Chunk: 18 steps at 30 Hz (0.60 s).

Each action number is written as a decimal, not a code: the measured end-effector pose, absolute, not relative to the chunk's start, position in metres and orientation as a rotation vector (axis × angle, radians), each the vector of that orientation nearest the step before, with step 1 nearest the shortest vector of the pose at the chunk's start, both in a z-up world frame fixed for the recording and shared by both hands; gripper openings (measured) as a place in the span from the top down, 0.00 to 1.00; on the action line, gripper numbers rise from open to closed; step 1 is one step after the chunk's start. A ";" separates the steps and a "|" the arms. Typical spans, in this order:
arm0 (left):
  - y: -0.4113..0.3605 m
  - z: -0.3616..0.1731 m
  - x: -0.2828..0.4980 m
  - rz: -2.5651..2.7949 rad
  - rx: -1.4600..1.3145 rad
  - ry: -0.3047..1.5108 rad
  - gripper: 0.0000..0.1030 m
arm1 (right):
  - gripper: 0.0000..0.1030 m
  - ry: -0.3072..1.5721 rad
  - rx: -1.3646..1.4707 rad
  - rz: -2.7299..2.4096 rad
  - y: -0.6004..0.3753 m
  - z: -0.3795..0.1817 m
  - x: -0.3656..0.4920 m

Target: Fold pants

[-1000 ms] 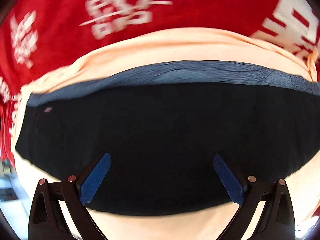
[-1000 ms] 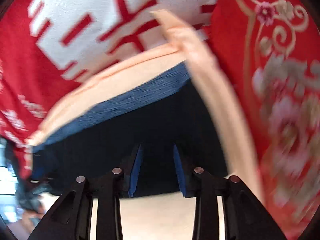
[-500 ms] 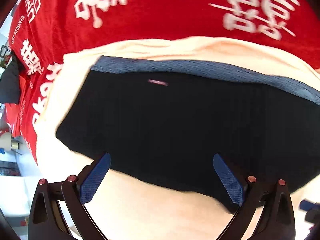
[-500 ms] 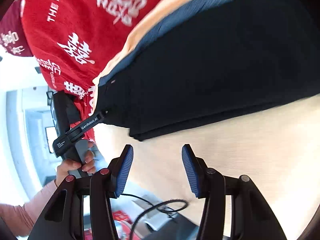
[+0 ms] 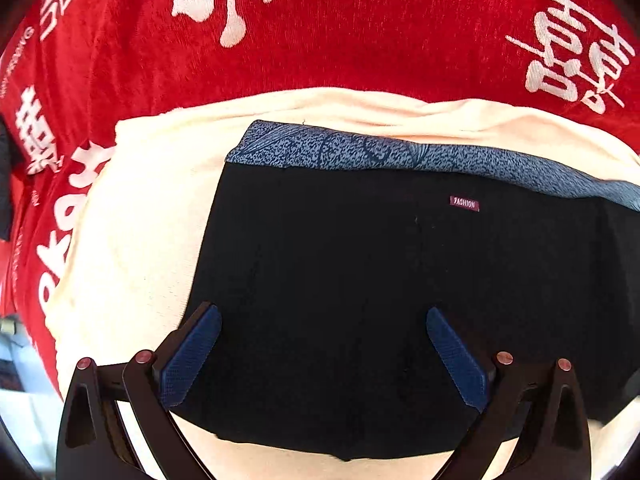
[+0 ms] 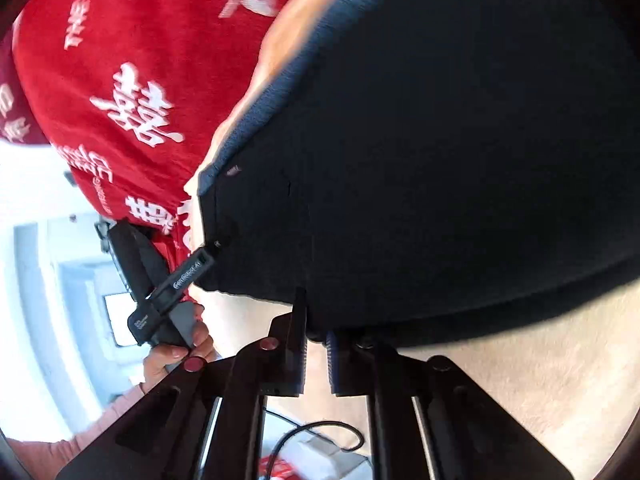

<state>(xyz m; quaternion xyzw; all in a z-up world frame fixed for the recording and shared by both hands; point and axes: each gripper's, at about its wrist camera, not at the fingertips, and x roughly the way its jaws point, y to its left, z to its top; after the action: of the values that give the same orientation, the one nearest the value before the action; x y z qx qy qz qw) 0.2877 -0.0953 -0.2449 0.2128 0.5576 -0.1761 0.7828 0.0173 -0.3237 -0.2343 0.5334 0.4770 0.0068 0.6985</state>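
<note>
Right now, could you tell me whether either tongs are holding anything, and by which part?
The right tongs have just closed on the near edge of the black pants. The left tongs hang open over the pants, holding nothing.

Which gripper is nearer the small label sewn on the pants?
Left. The left gripper, open, hangs over the pants with the label just ahead. The right gripper is shut on the pants' near edge, farther away.

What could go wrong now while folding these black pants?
The right gripper has just closed at the near edge of the black pants; it may pinch only one layer. The left gripper is open above the pants, so lifting may be uneven and drag the cream cloth.
</note>
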 end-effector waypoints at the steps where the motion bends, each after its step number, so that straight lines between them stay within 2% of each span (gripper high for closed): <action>1: -0.092 -0.244 0.289 -0.391 0.462 1.208 0.00 | 0.92 1.060 1.157 0.028 -0.322 -0.225 0.019; 4: -0.083 -0.246 0.288 -0.412 0.492 1.213 0.00 | 0.92 1.118 1.108 0.013 -0.311 -0.230 0.012; 7: -0.081 -0.246 0.283 -0.444 0.515 1.200 0.00 | 0.93 1.180 1.154 -0.046 -0.305 -0.262 -0.009; 10: -0.083 -0.242 0.277 -0.447 0.552 1.194 0.00 | 0.91 1.211 1.223 -0.038 -0.300 -0.263 -0.023; 12: -0.084 -0.236 0.276 -0.424 0.564 1.222 0.00 | 0.88 1.292 1.197 -0.014 -0.298 -0.255 -0.030; 16: -0.108 -0.215 0.257 -0.497 0.579 1.160 0.00 | 0.88 1.207 0.980 -0.026 -0.320 -0.203 -0.014; 17: -0.118 -0.215 0.254 -0.519 0.584 1.148 0.00 | 0.82 1.187 0.929 -0.036 -0.327 -0.196 0.000; 18: -0.130 -0.218 0.251 -0.531 0.591 1.141 0.00 | 0.68 1.171 0.860 -0.052 -0.337 -0.192 0.017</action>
<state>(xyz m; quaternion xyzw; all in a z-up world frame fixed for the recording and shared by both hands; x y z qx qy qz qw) 0.2514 -0.1297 -0.2183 0.2721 0.5258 -0.2444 0.7680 0.0168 -0.3370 -0.1923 0.3933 0.5352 -0.0239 0.7472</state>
